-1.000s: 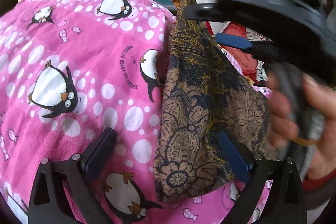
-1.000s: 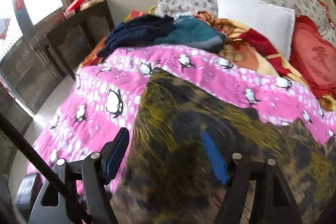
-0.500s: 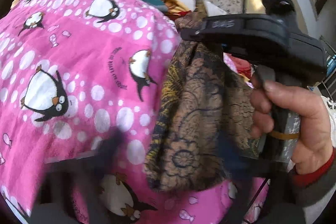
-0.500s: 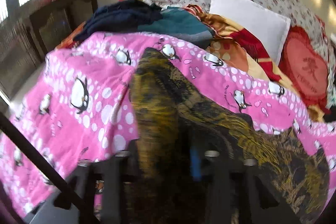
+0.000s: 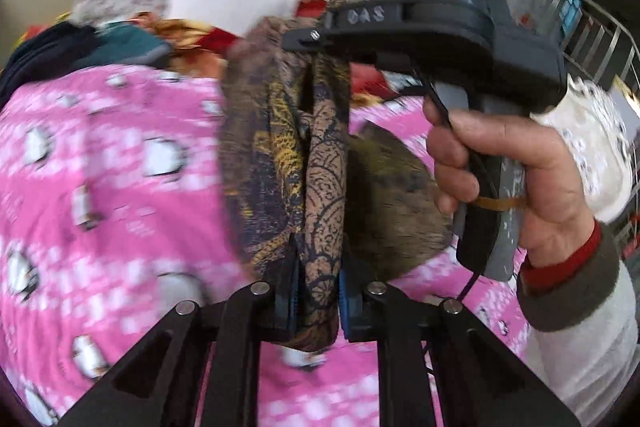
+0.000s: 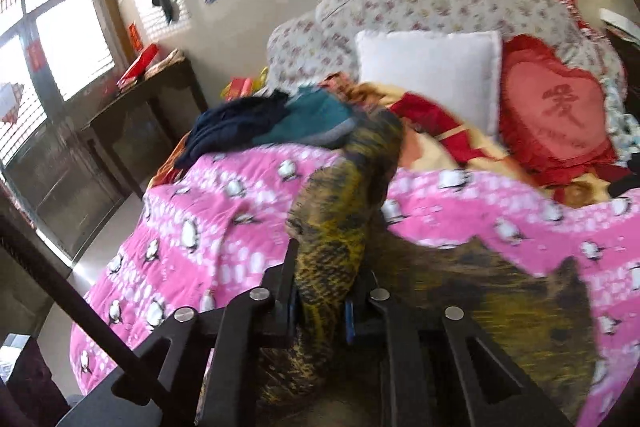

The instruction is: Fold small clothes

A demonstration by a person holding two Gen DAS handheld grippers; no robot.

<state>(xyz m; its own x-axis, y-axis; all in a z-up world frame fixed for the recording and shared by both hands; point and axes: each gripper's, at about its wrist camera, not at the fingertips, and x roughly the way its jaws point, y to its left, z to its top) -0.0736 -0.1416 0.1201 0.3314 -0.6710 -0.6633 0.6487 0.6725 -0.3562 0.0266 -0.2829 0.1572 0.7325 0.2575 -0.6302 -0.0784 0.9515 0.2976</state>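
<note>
The small garment, a thin brown-and-navy cloth printed with gold paisley and flower outlines, hangs in the air above the bed, gathered into a loose vertical bundle and pinched at two places; it looks held this way so that its weight pulls the layers straight and the edges can be matched before it is laid down and folded. The left tongs are clenched on the lower end of the bundle; the cloth fills the gap between the blue-faced pads and bulges out just below them. The right tongs are likewise clamped on the cloth, a yellow-and-dark fold rising from between their pads toward the pillows; in the left wrist view the same tool appears from the side, its black body level across the top of the bundle, gripped by the person's right hand in a red-cuffed sleeve. So the garment runs between the two tongs, touching both, one end above and one below; a further lobe of it trails to the right, and in the right wrist view it seems to lie on the pink fleece blanket with white dots and penguins, though blur makes the contact uncertain. The blanket serves as the folding surface; behind it sit a pile of dark blue and teal clothes, a white square pillow and a red heart-shaped cushion.
</note>
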